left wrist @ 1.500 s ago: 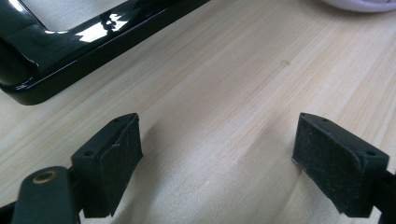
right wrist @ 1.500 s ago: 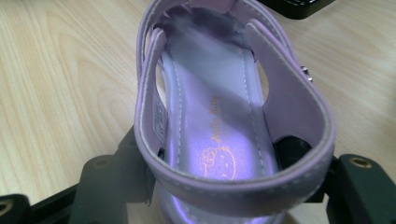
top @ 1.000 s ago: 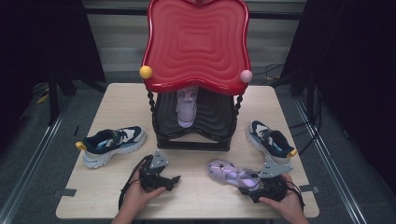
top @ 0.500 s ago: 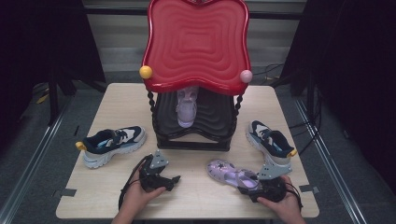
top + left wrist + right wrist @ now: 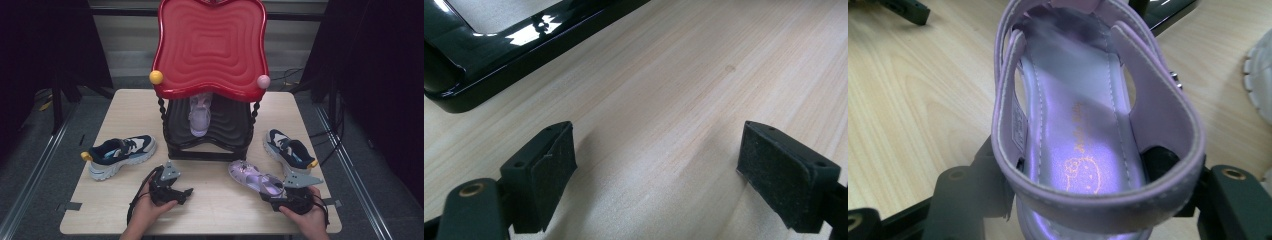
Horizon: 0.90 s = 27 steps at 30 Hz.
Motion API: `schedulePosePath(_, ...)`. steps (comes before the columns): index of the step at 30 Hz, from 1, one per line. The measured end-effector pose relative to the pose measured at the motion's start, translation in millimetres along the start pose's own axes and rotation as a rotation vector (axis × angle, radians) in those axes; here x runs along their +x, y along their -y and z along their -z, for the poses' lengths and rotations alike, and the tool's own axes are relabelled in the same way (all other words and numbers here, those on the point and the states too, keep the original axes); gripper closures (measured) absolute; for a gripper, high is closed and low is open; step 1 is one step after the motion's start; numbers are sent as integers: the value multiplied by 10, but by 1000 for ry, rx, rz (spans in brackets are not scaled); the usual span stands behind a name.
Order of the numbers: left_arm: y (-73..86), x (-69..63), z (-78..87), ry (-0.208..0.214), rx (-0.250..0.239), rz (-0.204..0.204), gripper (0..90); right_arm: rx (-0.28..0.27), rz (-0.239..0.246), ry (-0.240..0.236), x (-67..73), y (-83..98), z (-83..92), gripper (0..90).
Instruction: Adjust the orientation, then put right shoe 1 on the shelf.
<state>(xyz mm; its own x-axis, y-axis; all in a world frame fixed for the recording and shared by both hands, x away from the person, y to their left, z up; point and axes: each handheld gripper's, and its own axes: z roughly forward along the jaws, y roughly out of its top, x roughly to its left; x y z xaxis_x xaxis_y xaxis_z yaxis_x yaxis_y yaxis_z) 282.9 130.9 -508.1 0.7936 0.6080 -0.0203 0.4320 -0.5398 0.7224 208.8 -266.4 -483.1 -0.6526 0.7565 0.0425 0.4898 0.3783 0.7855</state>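
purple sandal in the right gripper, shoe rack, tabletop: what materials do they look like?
Purple sandal: looks like smooth synthetic leather with a slight sheen; stitched edges, printed insole. Held at the heel by the right gripper.
Shoe rack: glossy moulded plastic or lacquer, red rippled top, black base with mirror-like reflections.
Tabletop: pale wood or wood-look laminate, matte, with straight grain lines.

A pale lilac sandal (image 5: 256,178) with a shiny lilac insole bearing a small orange cartoon print lies on a light wood-grain desk (image 5: 100,210). A matching lilac sandal (image 5: 200,114) sits on a glossy black rack (image 5: 210,135), under a bright red top (image 5: 210,47) moulded in concentric ripples, with a yellow ball (image 5: 156,77) and a pink ball (image 5: 263,81) at its corners. Two sneakers, left sneaker (image 5: 120,154) and right sneaker (image 5: 289,148), are navy, teal and white with yellow heel tabs. Both tongs, left tongs (image 5: 185,192) and right tongs (image 5: 274,200), are matt black.
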Motion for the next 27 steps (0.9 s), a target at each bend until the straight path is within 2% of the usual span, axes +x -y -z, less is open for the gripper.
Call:
schedulePosePath(3,0,0,0,0,0,1,149,-13,-14,4,18,-30,26,375)
schedulePosePath(5,0,-1,0,0,0,1,149,-11,0,18,51,-57,48,375)
schedulePosePath(7,0,0,0,0,0,1,149,-16,-5,24,79,-84,69,375)
schedulePosePath(11,0,-1,0,0,-1,1,149,-27,28,57,150,-168,106,375)
schedulePosePath(15,0,0,0,0,0,0,149,-59,17,51,165,-242,127,375)
schedulePosePath(21,0,1,-1,0,-2,-1,149,-70,7,86,235,-334,159,375)
schedulePosePath(23,0,1,1,-3,0,-2,149,-88,-15,55,241,-327,178,375)
schedulePosePath(26,0,0,0,0,0,1,149,-83,21,57,273,-332,205,375)
schedulePosePath(27,0,0,0,0,1,0,149,-88,17,45,276,-329,210,375)
